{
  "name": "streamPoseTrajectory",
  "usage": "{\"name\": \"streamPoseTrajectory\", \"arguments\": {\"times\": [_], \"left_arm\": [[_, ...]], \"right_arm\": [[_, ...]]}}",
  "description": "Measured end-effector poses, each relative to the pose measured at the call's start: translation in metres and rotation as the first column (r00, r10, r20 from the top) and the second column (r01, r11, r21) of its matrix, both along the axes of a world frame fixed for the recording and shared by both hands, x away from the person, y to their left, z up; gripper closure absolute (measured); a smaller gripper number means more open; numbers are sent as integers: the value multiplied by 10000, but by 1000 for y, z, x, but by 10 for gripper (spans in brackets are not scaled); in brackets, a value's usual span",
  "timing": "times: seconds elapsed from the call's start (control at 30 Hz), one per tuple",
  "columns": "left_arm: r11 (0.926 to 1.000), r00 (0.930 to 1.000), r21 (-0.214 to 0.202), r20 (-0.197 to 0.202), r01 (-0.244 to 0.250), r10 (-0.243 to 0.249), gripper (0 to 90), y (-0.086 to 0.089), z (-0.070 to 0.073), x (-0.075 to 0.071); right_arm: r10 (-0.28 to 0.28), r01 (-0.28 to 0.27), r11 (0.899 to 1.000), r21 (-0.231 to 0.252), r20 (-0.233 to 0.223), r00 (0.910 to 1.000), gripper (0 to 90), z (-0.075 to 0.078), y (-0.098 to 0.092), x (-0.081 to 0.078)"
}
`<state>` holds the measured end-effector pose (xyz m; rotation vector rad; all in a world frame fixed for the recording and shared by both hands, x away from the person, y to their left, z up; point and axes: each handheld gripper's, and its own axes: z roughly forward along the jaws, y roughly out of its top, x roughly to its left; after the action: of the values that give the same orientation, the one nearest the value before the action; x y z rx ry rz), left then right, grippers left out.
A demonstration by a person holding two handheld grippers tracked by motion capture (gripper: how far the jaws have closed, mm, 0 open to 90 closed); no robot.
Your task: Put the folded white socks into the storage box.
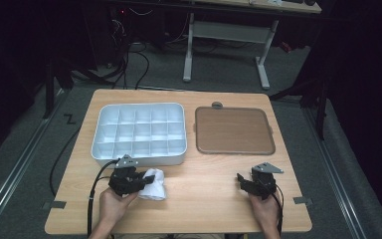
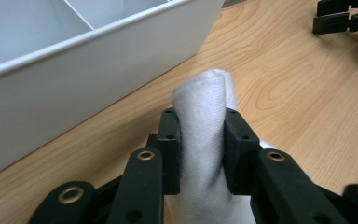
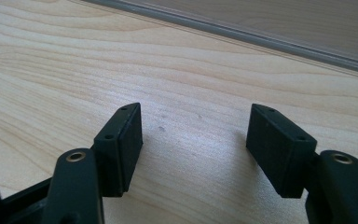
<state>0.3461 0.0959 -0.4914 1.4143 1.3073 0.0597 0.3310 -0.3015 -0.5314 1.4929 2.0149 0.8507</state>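
The left gripper (image 2: 200, 149) is clenched on a rolled white cloth (image 2: 203, 116), just before the white divided tray (image 1: 138, 133), its compartments bare. The right gripper (image 3: 196, 140) gapes, released, over the table (image 3: 191, 70).

A dim room with grey floor (image 1: 25, 144), black cables (image 1: 139, 62) and a white-legged desk (image 1: 226, 30) beyond the wooden table (image 1: 199, 209).
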Motion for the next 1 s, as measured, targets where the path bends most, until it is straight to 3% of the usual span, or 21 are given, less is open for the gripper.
{"name": "streamPoseTrajectory", "arguments": {"times": [0.6,1.0], "left_arm": [[9999,9994,89,327,61,-63,717,6,18,-1],[9998,9992,-151,385,101,-95,717,12,31,2]], "right_arm": [[36,-36,10000,7,3,10000,362,0,0,0],[49,-49,10000,15,-2,10000,359,0,0,0]]}}
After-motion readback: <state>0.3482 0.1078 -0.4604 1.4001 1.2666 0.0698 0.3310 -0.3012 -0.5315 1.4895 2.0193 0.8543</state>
